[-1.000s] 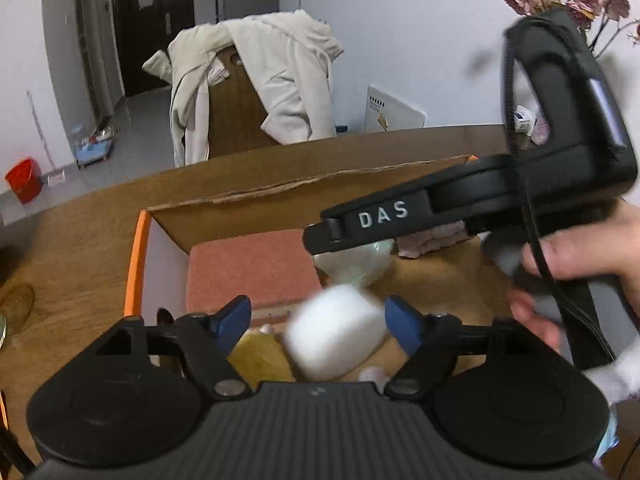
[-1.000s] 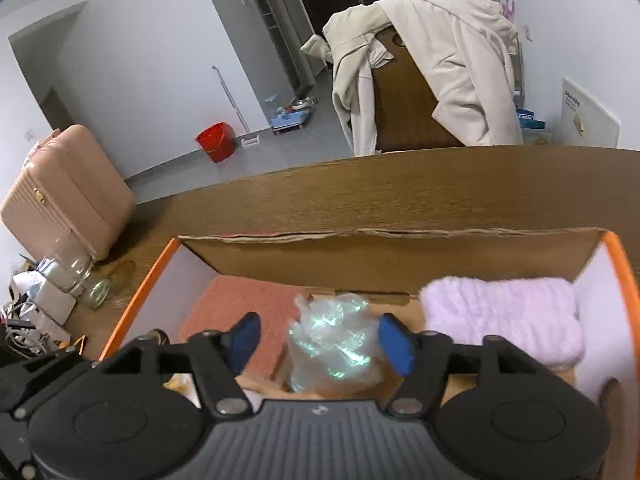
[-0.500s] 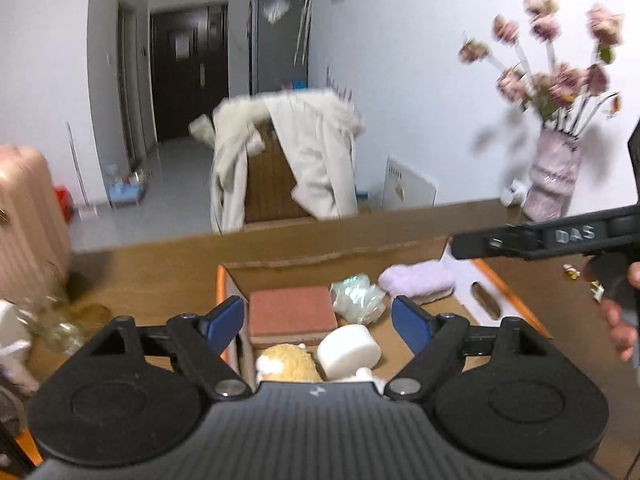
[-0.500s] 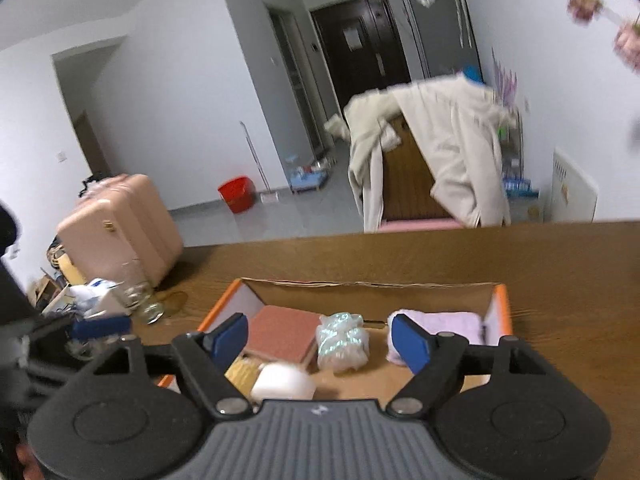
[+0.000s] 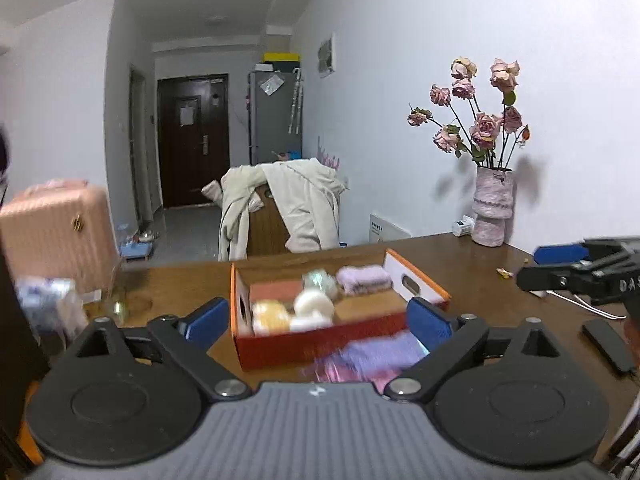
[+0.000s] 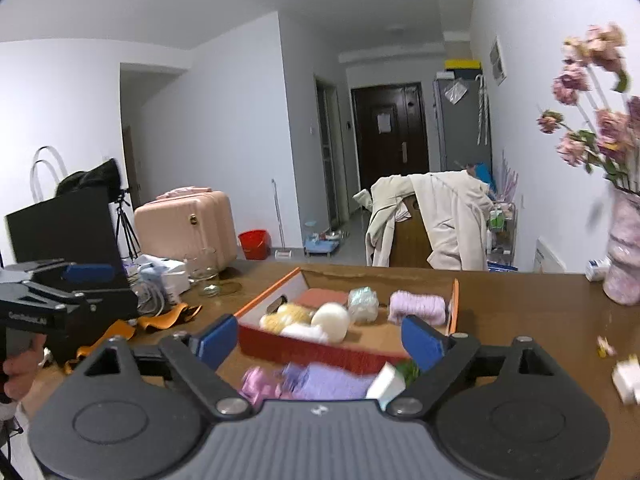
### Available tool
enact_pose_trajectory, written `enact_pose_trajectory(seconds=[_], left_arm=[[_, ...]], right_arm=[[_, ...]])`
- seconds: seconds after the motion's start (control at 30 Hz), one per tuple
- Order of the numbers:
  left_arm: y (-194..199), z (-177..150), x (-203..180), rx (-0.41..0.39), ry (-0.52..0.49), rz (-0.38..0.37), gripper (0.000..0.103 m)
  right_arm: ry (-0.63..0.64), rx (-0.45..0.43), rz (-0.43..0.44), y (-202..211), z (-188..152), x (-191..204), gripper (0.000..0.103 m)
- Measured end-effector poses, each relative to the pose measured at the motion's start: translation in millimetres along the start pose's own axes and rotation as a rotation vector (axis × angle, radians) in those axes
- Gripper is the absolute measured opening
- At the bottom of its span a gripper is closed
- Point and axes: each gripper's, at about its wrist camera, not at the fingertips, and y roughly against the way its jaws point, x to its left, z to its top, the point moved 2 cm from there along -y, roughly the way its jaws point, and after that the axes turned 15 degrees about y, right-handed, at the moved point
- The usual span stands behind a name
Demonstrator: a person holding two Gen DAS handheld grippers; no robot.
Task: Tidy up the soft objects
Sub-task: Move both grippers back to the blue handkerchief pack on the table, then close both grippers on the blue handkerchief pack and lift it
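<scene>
An orange cardboard box [image 5: 340,344] [image 6: 320,350] sits on the wooden table. It holds a white sponge [image 5: 314,304] [image 6: 331,320], a yellow fluffy item [image 5: 270,316] [image 6: 286,314], a pink pad [image 5: 274,291], a crinkly clear bag [image 6: 363,300] and a lilac towel [image 5: 363,278] [image 6: 418,306]. Purple and pink soft items [image 5: 368,360] [image 6: 304,378] lie on the table in front of the box. My left gripper [image 5: 318,320] is open and empty, held back above the table. My right gripper [image 6: 320,338] is open and empty too.
A vase of pink roses [image 5: 492,208] [image 6: 624,264] stands at the table's far right. A dark remote [image 5: 608,346] lies at right. A glass [image 6: 202,270], bags and a dark monitor [image 6: 60,232] crowd the left. A chair draped with a coat [image 5: 280,212] stands behind.
Both grippers pulled back and up from the box. The white sponge that was between my left fingers now lies in the box. The whole box and table are now in view.
</scene>
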Motion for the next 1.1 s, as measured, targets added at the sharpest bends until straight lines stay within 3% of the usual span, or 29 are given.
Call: enact_pose_trajectory(seconds=[0.17,0.3,0.43,0.7,0.97,1.03,1.1], left_arm=[[31,-62,6,0.04,0.093,0.04,0.098],[35,-89,14,0.105,0.117,0.068,0.098],[23,-94,17,0.114,0.077,0.124,0.098],[-35,-110,29,0.173,0.104,0.105,0.098],[-111,-117,30,0.218,-0.087,0.111,0.084],[-120,-120,34,0.245,-0.103,0.088,0.063],[-118,-122,36,0.242,-0.116,0.076,0.061]], right_arm=[[-0.034,0.007,-0.038,41,-59,33,0.089],[-0.105,0.03,-0.04,54,-94,44,0.089],[-0.114,0.062,-0.041,46,-105,48,0.089],[-0.151,0.11,0.05,2,-115,62,0.086],[-0.171,0.163,0.046,-38,-114,57,0.084],[-0.173,0.176,0.042,-44,-115,56,0.084],[-0.178,0.193,0.04,-51,-117,54,0.084]])
